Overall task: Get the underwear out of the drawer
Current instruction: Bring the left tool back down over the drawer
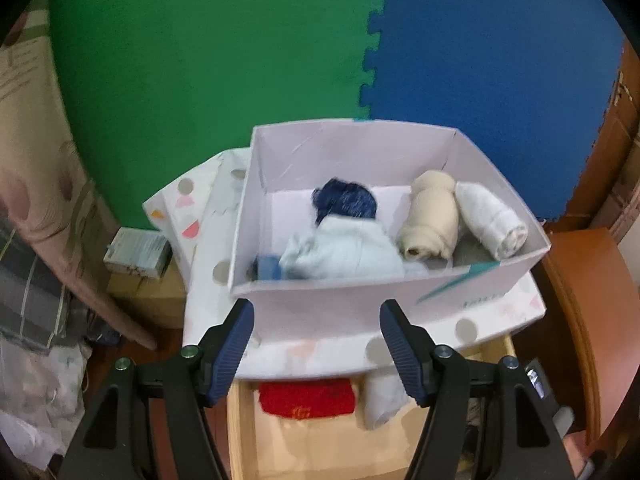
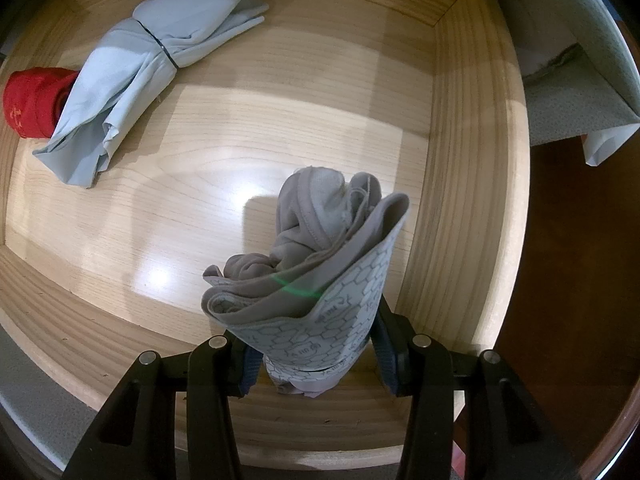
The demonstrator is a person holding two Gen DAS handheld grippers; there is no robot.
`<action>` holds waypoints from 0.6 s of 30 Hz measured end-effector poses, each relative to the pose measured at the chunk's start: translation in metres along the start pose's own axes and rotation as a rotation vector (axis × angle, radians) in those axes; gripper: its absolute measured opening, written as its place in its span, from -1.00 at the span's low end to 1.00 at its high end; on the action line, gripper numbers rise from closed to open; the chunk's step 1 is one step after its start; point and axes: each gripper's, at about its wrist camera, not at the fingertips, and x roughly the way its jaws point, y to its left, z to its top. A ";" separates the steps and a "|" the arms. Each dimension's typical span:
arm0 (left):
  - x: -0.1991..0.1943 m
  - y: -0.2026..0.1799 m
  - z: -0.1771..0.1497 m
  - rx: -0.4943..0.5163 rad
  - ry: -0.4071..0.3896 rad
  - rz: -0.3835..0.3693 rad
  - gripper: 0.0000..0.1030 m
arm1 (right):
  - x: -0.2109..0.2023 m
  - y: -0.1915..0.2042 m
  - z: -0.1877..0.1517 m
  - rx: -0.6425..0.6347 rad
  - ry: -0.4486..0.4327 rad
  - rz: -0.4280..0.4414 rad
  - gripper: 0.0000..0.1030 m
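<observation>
a pale wooden drawer [image 2: 248,128] with a glossy, light-streaked floor fills the right wrist view, its walls rising at the right and near sides. beyond its right wall there is dark red-brown wood [image 2: 568,280] and a grey-white padded edge. the right gripper [image 2: 312,364] points straight down into the drawer, its jaws clamped on a rolled grey underwear [image 2: 320,256], which stands upright between them near the right wall. its waistband carries a honeycomb print with small writing too fine to read. far to the left on the drawer floor lies a pale blue bundle [image 2: 132,80] tied round with a dark band, and a red roll [image 2: 32,100] with small gold marks touches its left end.

in the left wrist view, green [image 1: 200,72] and blue [image 1: 500,48] foam mats interlock behind a white box [image 1: 340,292] holding navy, pale blue, beige and white rolled garments. the box has a teal mark with blurred lettering. it rests on a dotted white surface [image 1: 224,240] above the drawer. the left gripper [image 1: 316,348] hovers just near the box, its jaws apart with nothing between them.
</observation>
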 end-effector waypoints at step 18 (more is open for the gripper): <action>0.055 0.010 -0.135 -0.044 0.201 0.050 0.30 | -0.002 0.005 0.001 0.001 0.004 -0.019 -0.15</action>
